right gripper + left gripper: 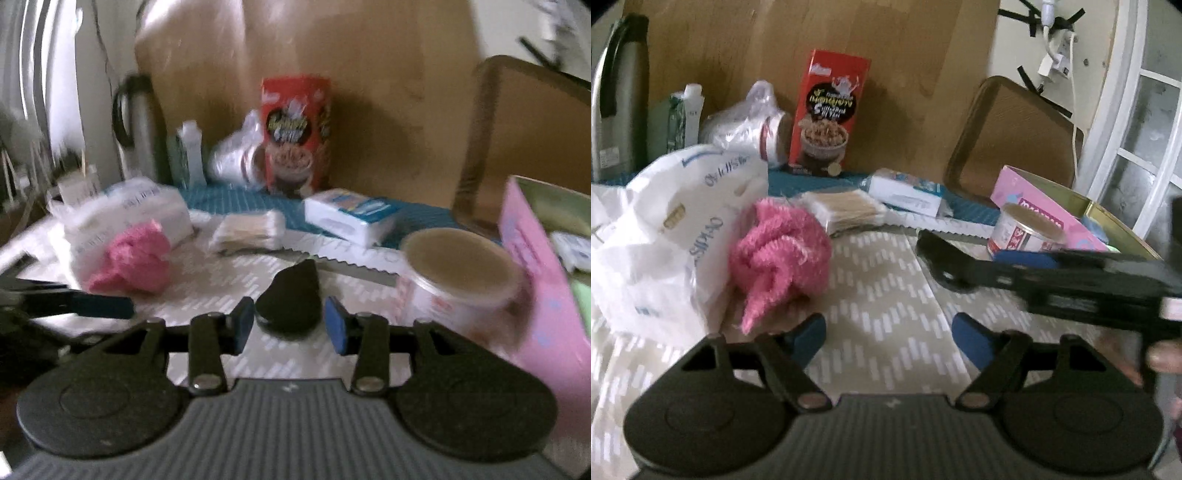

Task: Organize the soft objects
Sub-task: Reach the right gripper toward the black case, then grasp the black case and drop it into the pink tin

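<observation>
A fluffy pink cloth lies bunched on the patterned tablecloth, against a white plastic pack. My left gripper is open and empty, just in front and right of the cloth. My right gripper is open, with a black rounded object on the table between its blue pads, not gripped. The pink cloth shows at the left in the right wrist view, beside the white pack. The right gripper crosses the left wrist view from the right.
A pink box with items inside stands at the right, a can in front of it. Cotton swabs, a tissue packet, a red cereal box, a bagged jar, a carton and a thermos line the back.
</observation>
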Motion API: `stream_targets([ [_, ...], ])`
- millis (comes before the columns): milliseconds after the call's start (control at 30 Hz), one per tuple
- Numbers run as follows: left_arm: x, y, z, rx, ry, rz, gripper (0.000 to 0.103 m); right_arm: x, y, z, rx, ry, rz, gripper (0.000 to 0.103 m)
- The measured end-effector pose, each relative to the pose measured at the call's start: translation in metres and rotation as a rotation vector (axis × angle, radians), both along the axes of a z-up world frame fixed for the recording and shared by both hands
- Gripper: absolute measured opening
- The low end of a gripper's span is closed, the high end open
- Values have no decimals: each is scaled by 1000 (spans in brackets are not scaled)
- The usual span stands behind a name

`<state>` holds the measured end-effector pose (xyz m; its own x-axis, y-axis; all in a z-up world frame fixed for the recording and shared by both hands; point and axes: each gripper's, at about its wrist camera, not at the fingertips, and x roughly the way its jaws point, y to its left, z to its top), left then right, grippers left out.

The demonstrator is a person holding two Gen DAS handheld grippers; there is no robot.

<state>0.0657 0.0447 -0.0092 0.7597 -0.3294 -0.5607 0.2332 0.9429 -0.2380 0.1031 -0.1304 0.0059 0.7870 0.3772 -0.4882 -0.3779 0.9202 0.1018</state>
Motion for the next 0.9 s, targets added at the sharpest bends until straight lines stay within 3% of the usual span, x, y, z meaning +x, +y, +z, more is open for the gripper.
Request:
stream_targets([
  [33,-2,2,0,-6,-3,-2,76,9,8,-3,-30,13,10,53],
  [167,-5,5,-2,-16,-9,-8,76,37,27,-18,-106,87,17,51],
  [233,-5,5,-2,-23,-11,-16,76,33,24,-14,-85,95,23,51],
  [433,-6,-4,-1,-28,17,-41,76,-45,-4,-14,-106,55,74,51],
  [567,-9,-48,8,-87,63,-196,76,-110,-42,-18,-86,44,-47,51],
  [667,-13,-100,19,-80,82,-351,76,-145,-70,-21,-46,19,-199,51],
  [767,-14,-157,24,-69,125,-489,76,-166,-92,-25,5,-3,-289,51],
  [900,-14,-215,19,-23,188,-591,76,-175,-105,-29,25,-24,-321,52],
])
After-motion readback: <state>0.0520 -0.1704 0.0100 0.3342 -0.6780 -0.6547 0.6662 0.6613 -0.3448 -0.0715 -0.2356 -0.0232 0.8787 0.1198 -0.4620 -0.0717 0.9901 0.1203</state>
